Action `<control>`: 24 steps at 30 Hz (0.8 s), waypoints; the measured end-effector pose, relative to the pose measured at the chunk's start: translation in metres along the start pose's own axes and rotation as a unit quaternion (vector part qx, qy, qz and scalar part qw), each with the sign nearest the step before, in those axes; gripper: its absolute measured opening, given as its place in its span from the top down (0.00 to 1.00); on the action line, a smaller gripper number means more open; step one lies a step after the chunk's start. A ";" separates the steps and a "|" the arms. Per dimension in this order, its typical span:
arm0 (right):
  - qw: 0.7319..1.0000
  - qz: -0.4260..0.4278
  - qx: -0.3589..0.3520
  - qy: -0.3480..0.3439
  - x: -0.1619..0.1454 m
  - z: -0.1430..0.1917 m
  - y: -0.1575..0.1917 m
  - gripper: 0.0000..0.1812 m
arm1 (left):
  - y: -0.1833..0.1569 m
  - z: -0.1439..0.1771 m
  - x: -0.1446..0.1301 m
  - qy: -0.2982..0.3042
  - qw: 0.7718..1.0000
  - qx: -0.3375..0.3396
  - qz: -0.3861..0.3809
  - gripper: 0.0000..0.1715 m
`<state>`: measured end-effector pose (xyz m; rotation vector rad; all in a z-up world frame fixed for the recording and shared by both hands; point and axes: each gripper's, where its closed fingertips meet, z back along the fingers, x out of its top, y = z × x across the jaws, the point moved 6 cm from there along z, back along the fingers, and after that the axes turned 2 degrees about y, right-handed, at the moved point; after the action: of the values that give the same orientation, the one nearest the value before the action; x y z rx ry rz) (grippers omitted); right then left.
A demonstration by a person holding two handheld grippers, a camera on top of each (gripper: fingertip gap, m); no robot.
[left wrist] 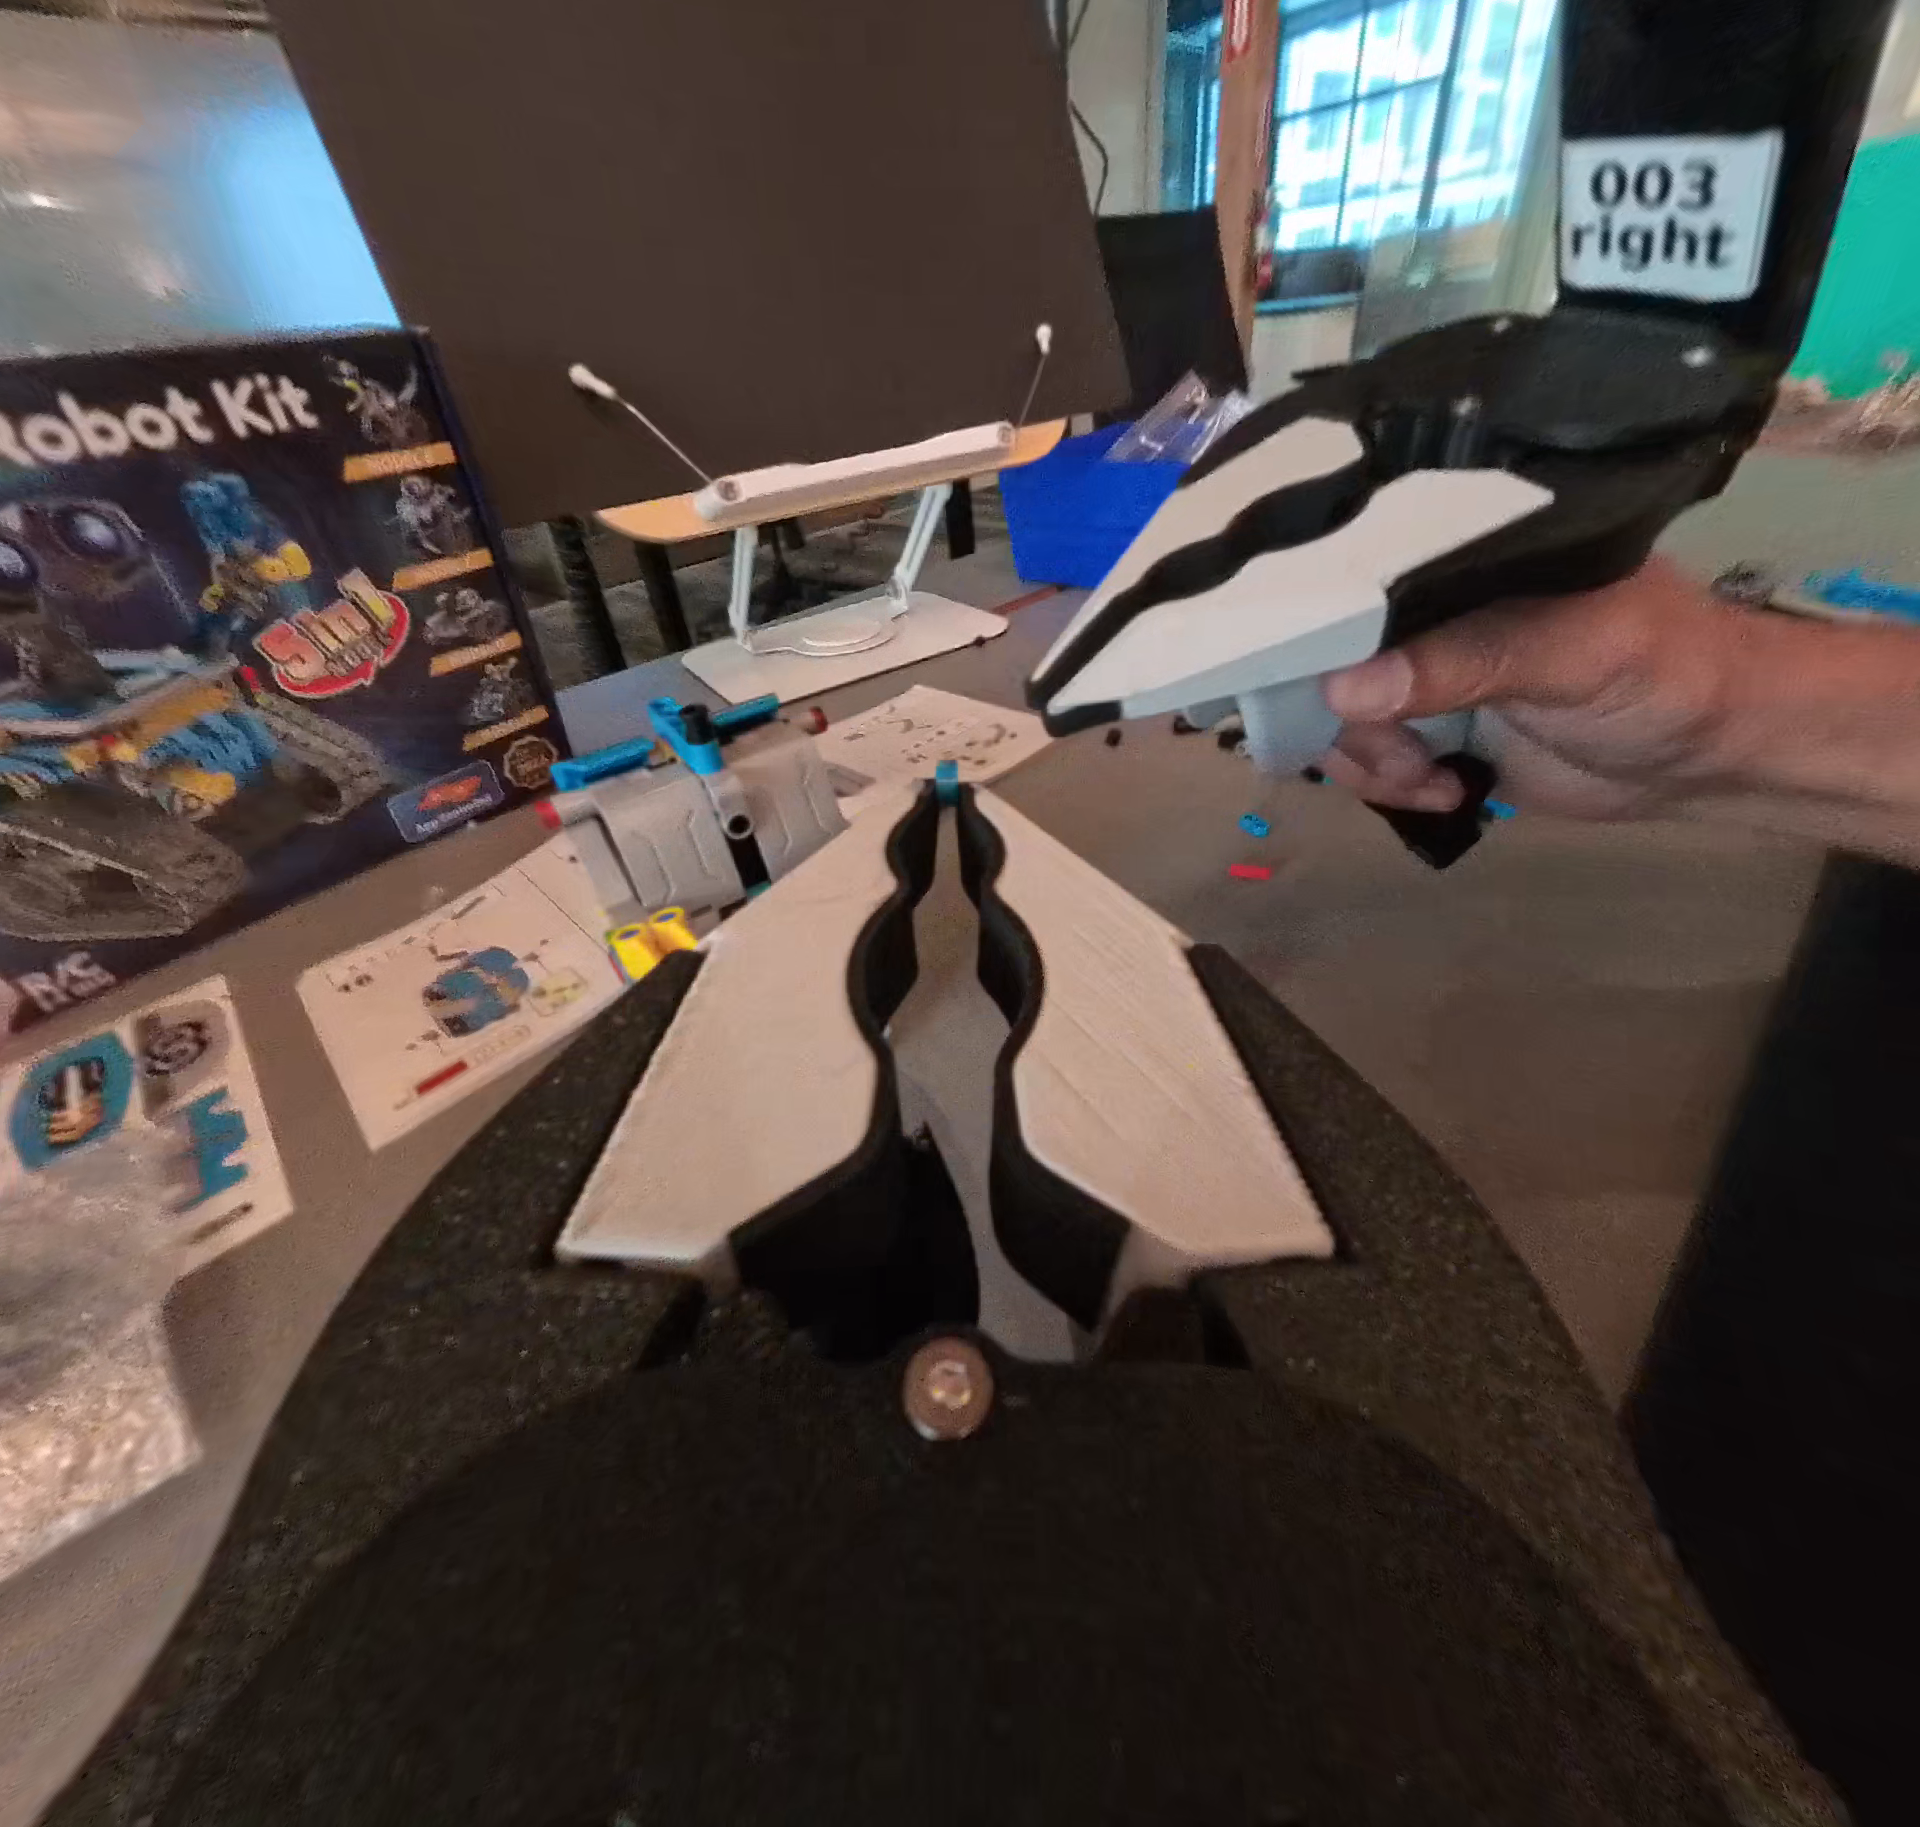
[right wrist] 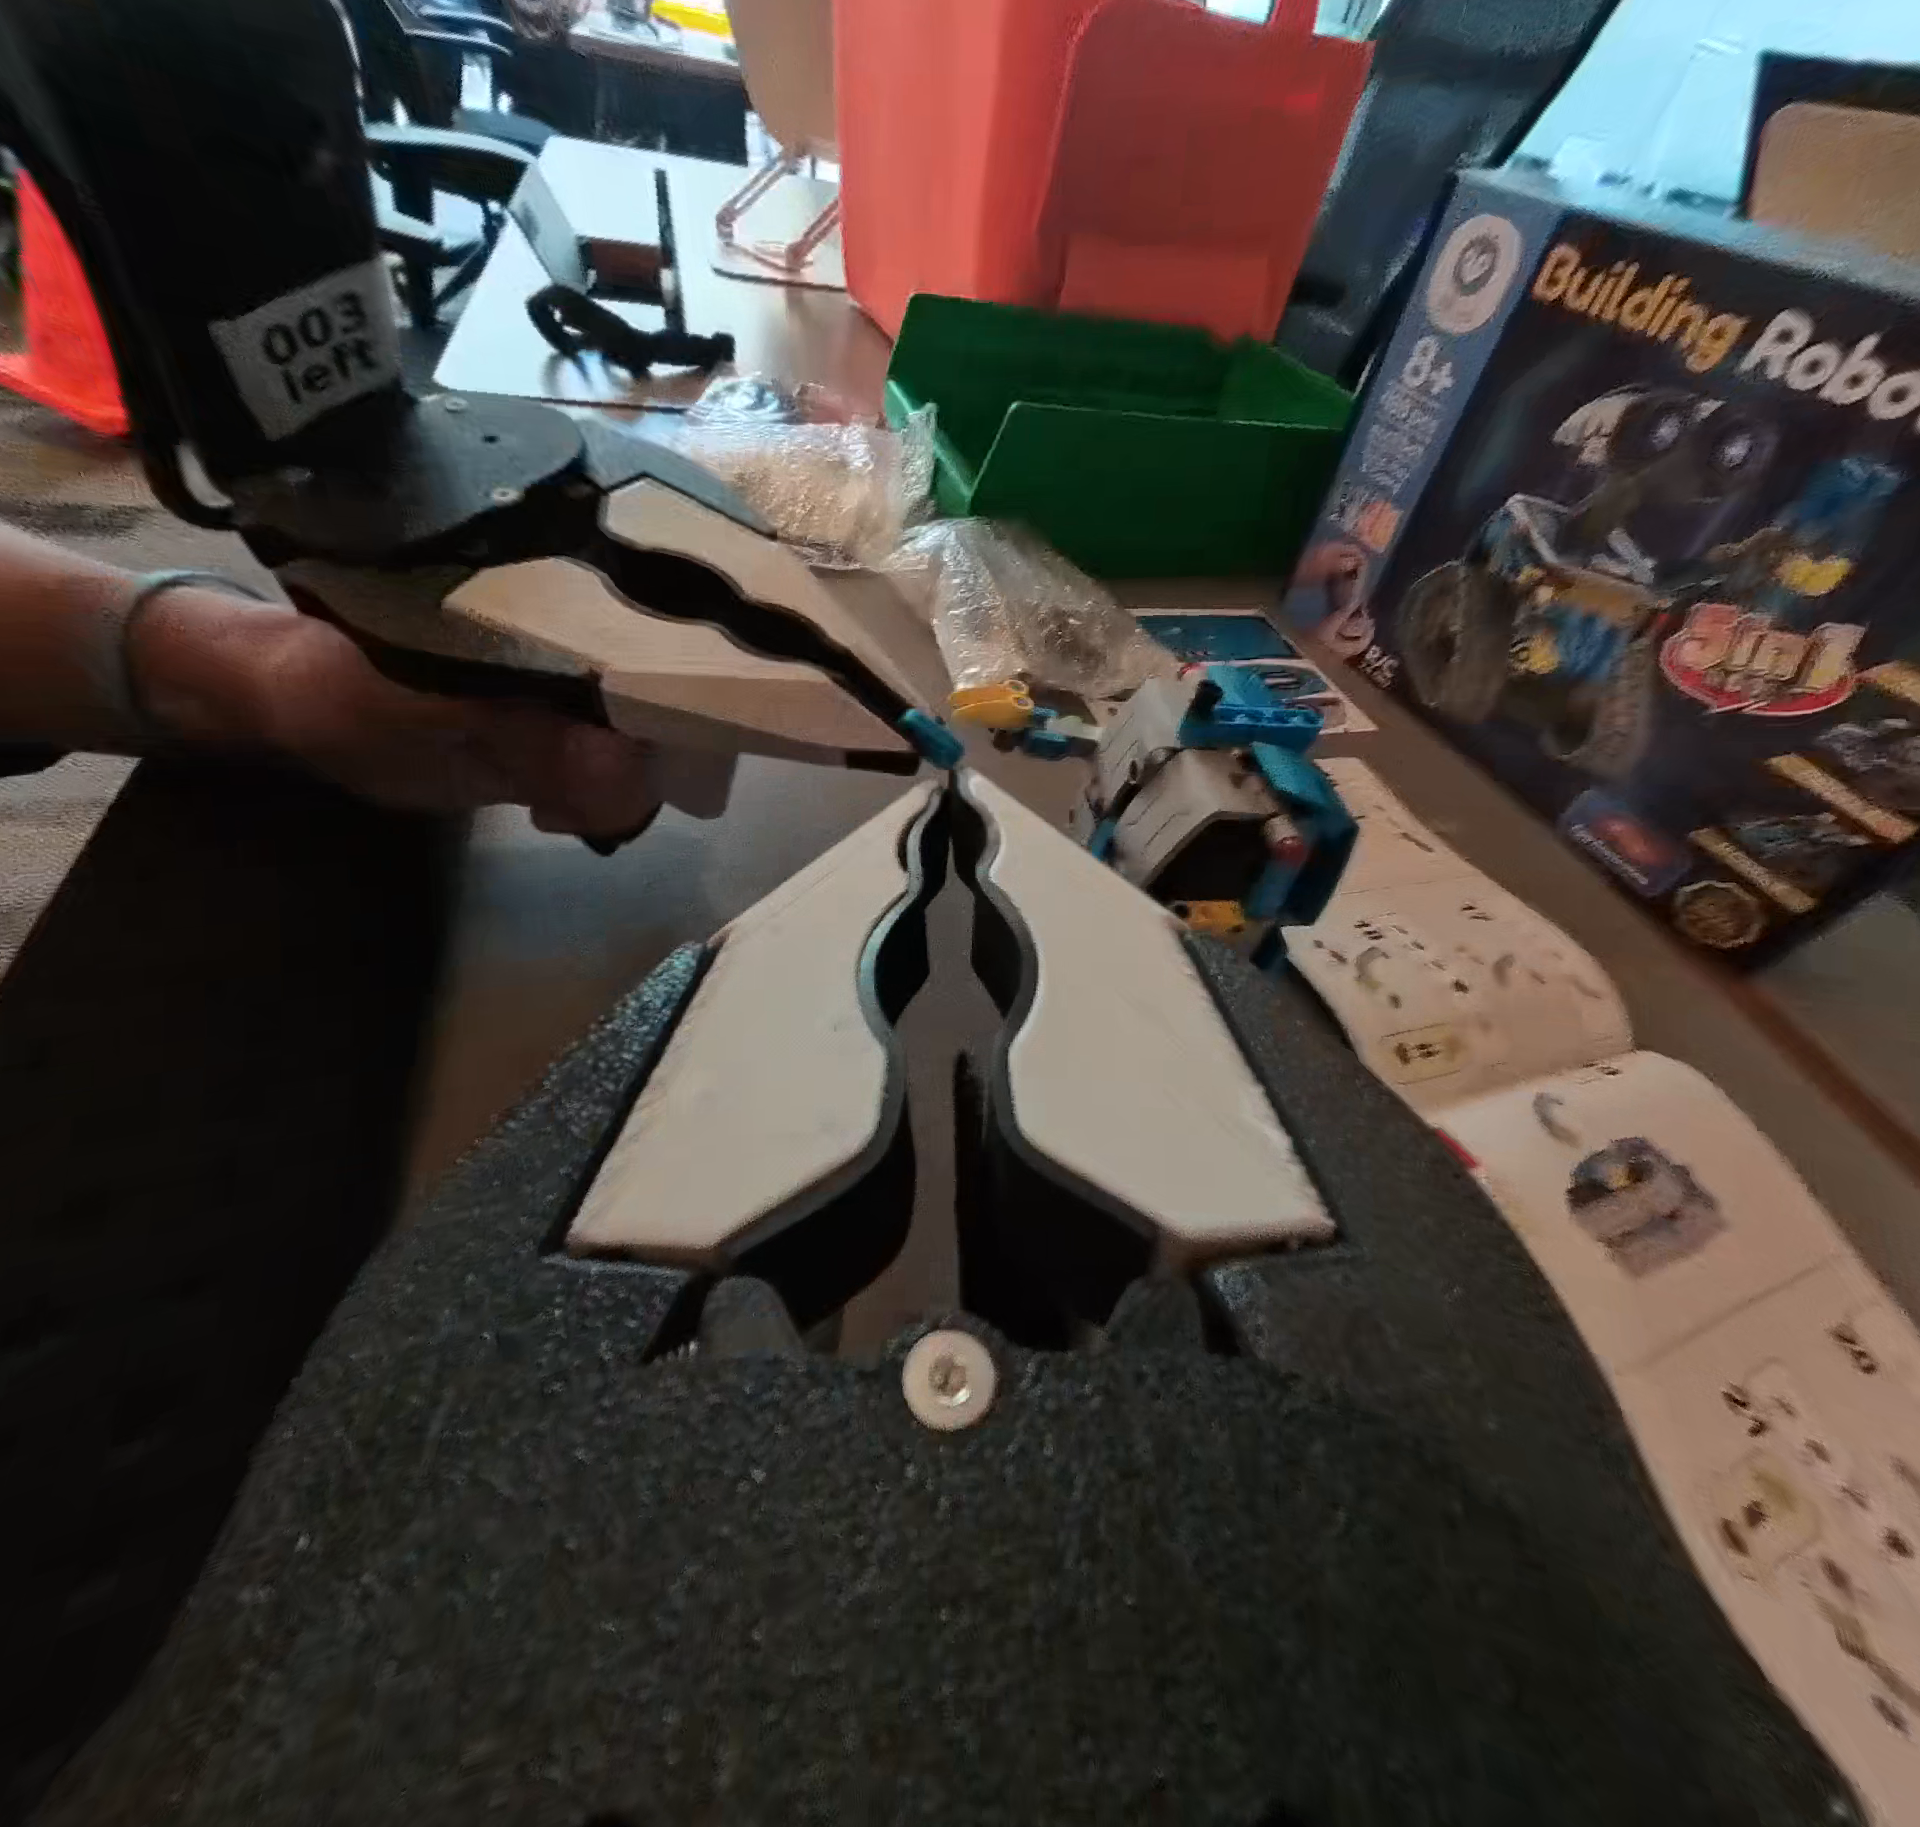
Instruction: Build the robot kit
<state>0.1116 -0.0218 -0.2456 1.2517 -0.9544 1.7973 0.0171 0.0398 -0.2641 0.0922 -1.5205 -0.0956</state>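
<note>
Left gripper (left wrist: 948, 790) with two pale grey wedge-shaped fingers (left wrist: 769, 1029) edged by wavy black pads, speckled black foam-textured body, one silver screw (left wrist: 945, 1387) at the pivot, right gripper (right wrist: 948, 790) of the same build, black upper housings bearing white labels (left wrist: 1662, 217), grey wristband (right wrist: 145, 634)

Kit box (left wrist: 239, 634) cut by left edge; booklet (right wrist: 1714, 1362) blurred; small blue part (left wrist: 947, 778) mostly hidden between fingertips.

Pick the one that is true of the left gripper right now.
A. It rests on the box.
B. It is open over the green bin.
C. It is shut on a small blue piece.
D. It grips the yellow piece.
C: the left gripper has its tips closed on a small blue piece, held above the table, as both views show.
</note>
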 end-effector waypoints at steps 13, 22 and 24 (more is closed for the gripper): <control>0.980 -0.089 0.027 0.174 -0.060 0.001 -0.015 0.94 | 0.041 0.005 -0.022 0.070 0.994 0.089 0.010 0.98; 0.967 -0.079 0.034 0.241 -0.063 -0.057 0.005 0.90 | 0.063 0.031 -0.025 0.051 0.994 0.084 0.045 0.98; 0.962 -0.042 0.045 0.264 -0.066 -0.064 0.004 0.88 | 0.062 0.028 -0.031 0.070 0.994 0.065 0.056 0.98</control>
<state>0.0985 0.0221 -0.3256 0.7786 -0.5129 1.9776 -0.0119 0.1050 -0.2857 0.1157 -1.3877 0.0983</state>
